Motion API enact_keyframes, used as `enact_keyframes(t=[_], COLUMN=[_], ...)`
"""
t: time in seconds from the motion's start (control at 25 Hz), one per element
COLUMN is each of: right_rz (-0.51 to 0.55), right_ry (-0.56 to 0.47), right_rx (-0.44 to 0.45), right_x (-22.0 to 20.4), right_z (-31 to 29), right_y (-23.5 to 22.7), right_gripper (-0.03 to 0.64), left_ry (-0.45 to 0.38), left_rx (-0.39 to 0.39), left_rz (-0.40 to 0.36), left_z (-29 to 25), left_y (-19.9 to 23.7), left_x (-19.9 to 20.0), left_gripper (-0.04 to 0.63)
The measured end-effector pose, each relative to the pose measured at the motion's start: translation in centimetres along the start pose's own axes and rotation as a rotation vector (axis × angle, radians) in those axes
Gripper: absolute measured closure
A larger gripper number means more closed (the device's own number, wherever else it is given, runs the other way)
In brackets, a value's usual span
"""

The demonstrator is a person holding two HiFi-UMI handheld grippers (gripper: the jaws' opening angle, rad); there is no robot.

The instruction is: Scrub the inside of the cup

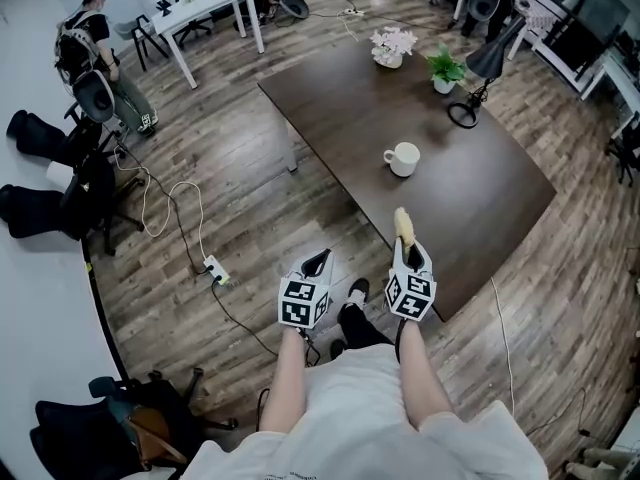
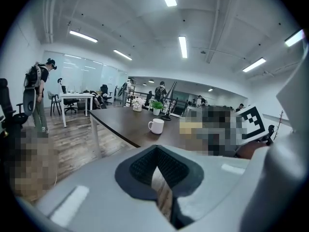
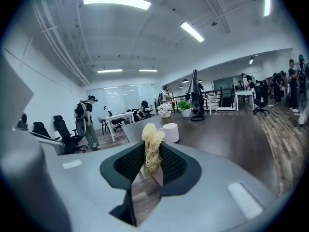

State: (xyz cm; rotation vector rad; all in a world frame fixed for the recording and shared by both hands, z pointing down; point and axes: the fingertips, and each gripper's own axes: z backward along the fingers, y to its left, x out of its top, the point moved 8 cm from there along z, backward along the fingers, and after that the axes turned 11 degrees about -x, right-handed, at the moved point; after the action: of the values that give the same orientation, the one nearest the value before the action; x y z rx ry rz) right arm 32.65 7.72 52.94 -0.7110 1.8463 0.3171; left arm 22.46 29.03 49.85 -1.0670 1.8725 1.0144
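Head view: the white ceramic cup [image 1: 403, 158] stands upright on the dark wooden surface [image 1: 340, 98], well apart from both grippers. It looks stiff, smooth and breakable, so its handle is probably the safest hold.

Left gripper view: the left gripper [image 2: 155, 151] is closed together and empty.

Right gripper view: the right gripper [image 3: 152, 153] pinches a pale fibrous scrubber [image 3: 152, 141], which is probably soft. Around is an office with a wooden floor [image 1: 230, 198].
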Motion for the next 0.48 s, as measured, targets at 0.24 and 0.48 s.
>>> enact_keyframes(t=[0.24,0.48], right_rz=[-0.046,-0.102], right_ry=[-0.012,-0.014], right_rx=[-0.004,-0.024], right_x=[2.2,4.7], right_z=[-4.0,-8.4], right_y=[1.0,0.7], right_gripper=[0.495,0.494], left_ry=[-0.01,0.015], left_rx=[0.007,-0.002], left_rz=[-0.026,-0.079], left_z=[-2.2,-4.7], left_y=[3.2,5.1], left_x=[3.8,7.8], left_gripper=[0.595,0.595])
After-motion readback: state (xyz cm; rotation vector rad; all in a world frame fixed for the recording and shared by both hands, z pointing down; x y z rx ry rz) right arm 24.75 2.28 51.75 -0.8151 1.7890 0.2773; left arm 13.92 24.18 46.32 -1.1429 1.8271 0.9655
